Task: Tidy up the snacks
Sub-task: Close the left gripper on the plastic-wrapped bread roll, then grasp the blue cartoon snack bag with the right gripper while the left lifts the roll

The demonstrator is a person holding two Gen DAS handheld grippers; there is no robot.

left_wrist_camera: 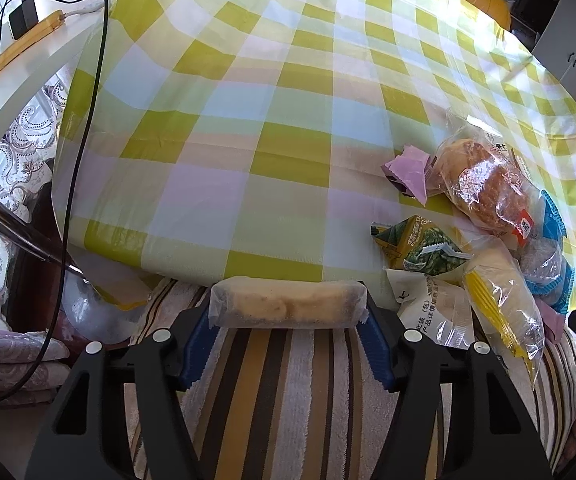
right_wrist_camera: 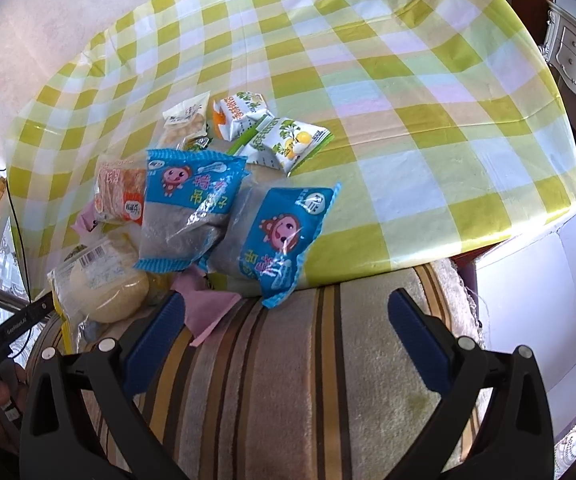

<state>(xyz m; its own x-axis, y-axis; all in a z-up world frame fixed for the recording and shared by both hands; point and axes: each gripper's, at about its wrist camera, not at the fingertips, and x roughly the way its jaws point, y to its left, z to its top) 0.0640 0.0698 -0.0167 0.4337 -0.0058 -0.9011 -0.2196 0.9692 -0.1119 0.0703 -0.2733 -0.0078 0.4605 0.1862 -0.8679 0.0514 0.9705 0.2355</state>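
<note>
Our left tool [left_wrist_camera: 288, 322] clenches a clear-wrapped cake bar [left_wrist_camera: 286, 307] above the striped towel [left_wrist_camera: 288, 392], while our right tool [right_wrist_camera: 284, 320] hangs released beside the snack pile [right_wrist_camera: 192, 204].

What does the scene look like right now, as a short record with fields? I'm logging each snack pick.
surface: checked tablecloth
left gripper: shut on a clear-wrapped pastry bar
right gripper: fingers open, nothing between them
snack pile: two blue packets, a bun bag, small green packets
below grippers: striped towel
</note>
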